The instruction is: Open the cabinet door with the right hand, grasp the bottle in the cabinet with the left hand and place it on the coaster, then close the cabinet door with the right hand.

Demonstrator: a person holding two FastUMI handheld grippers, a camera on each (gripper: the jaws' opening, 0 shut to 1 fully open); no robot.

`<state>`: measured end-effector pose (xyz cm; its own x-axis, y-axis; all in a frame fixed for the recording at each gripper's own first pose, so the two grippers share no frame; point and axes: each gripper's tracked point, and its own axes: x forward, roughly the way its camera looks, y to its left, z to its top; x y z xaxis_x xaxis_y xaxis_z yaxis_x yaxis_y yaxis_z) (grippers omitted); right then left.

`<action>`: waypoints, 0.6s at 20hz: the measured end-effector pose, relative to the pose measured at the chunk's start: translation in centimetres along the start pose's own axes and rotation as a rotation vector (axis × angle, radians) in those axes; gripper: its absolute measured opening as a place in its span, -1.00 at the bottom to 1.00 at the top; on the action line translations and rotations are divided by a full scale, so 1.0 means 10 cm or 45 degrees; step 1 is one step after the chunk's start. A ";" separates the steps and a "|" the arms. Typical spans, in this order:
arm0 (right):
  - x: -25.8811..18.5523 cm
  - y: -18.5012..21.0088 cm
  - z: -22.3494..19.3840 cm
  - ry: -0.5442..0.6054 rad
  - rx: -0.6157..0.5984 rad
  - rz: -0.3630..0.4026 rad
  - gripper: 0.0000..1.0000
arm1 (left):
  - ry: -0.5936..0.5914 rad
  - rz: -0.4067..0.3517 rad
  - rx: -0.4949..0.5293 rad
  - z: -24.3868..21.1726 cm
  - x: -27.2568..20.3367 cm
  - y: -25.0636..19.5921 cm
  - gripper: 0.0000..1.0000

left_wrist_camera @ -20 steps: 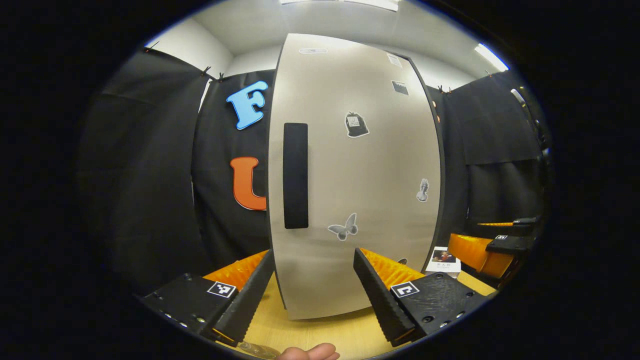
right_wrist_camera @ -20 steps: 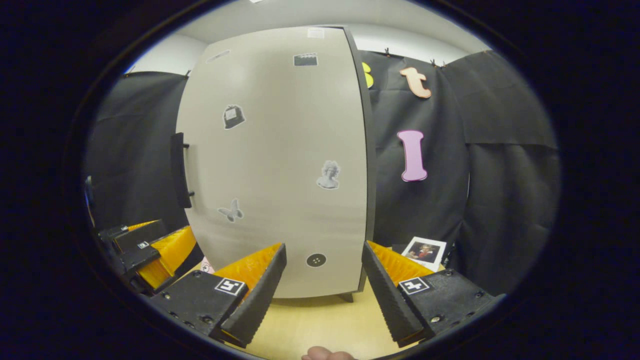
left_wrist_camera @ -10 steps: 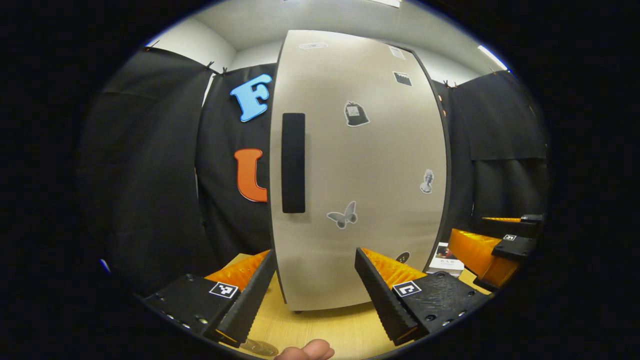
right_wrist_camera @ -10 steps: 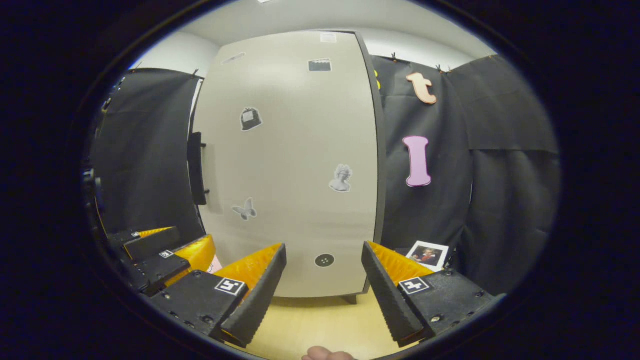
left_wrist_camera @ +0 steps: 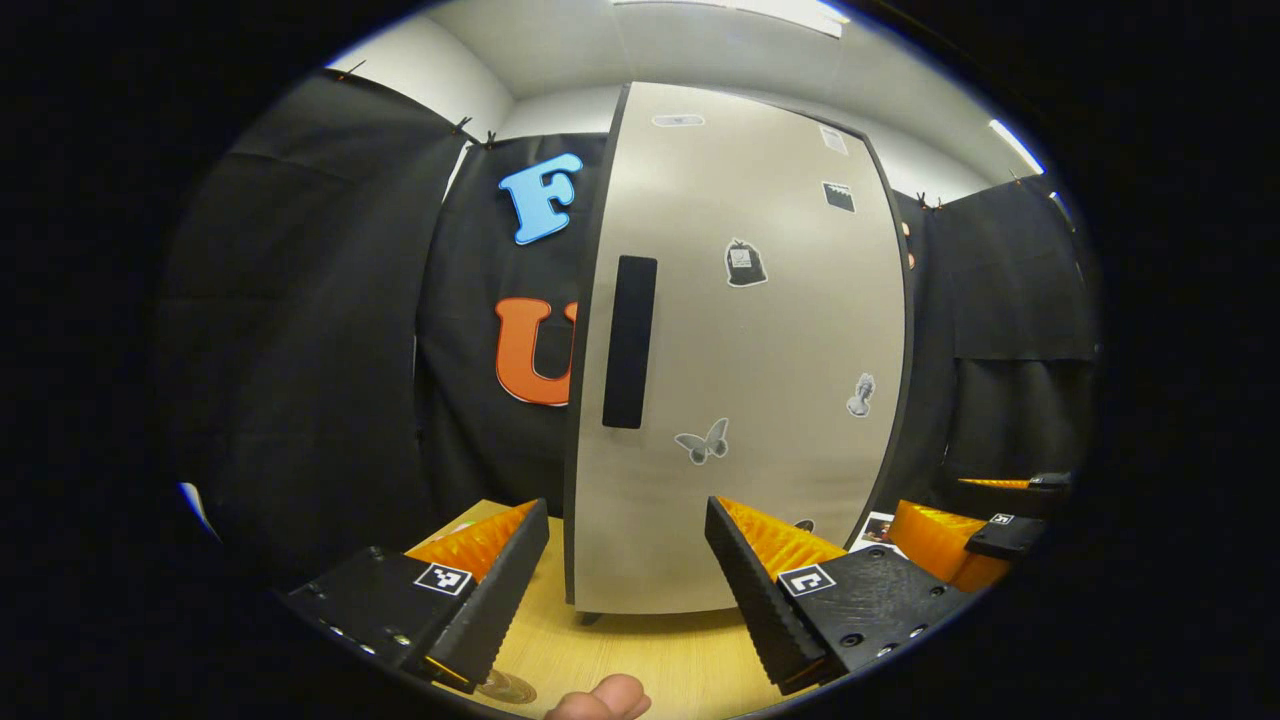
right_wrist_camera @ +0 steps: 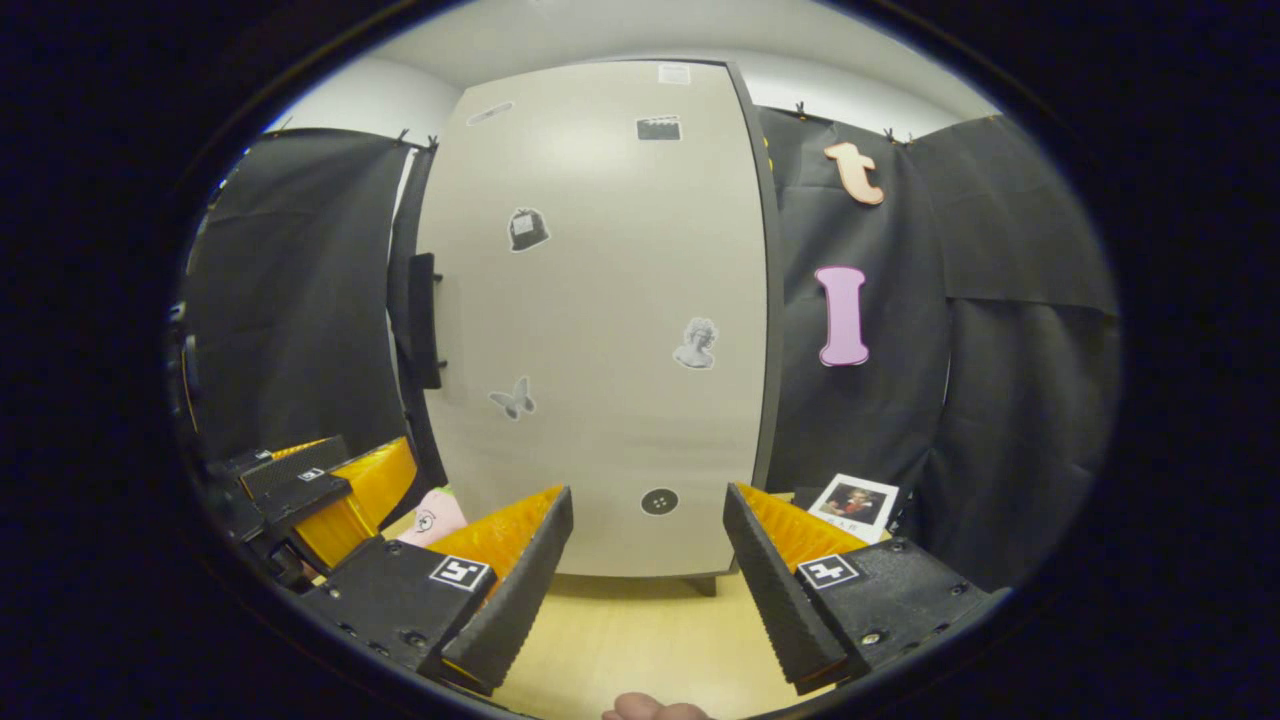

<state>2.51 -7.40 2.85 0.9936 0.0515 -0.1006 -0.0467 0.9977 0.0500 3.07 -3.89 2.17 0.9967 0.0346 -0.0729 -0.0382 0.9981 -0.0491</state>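
In the left gripper view the cabinet door stands shut in the middle of the frame, its dark handle just left of centre, and the left gripper at the bottom is wide open and empty; the bottle is probably behind the door. In the right gripper view the right gripper is also wide open at the bottom, the handle is at centre left, and the pink object at lower left may be the coaster. The opening step has not begun, so next the right gripper must reach left to the handle and close on it.

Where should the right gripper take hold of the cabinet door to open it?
On the black vertical handle near the door's left edge, probably from the front with fingers either side of the bar: it stands off the flat panel on short posts. The right gripper is open.
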 end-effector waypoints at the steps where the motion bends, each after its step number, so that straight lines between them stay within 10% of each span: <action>1: -0.02 0.00 0.00 -0.004 -0.010 -0.006 0.90 | -0.019 -0.010 0.013 0.03 -0.02 -0.02 0.90; 12: -0.14 0.07 -0.10 0.012 0.023 -0.019 0.94 | -0.035 -0.005 0.019 0.07 -0.16 0.12 0.90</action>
<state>1.03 -6.73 2.03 0.9931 0.0370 -0.1112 -0.0297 0.9974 0.0661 1.51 -2.70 2.93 0.9985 0.0316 -0.0451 -0.0331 0.9989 -0.0341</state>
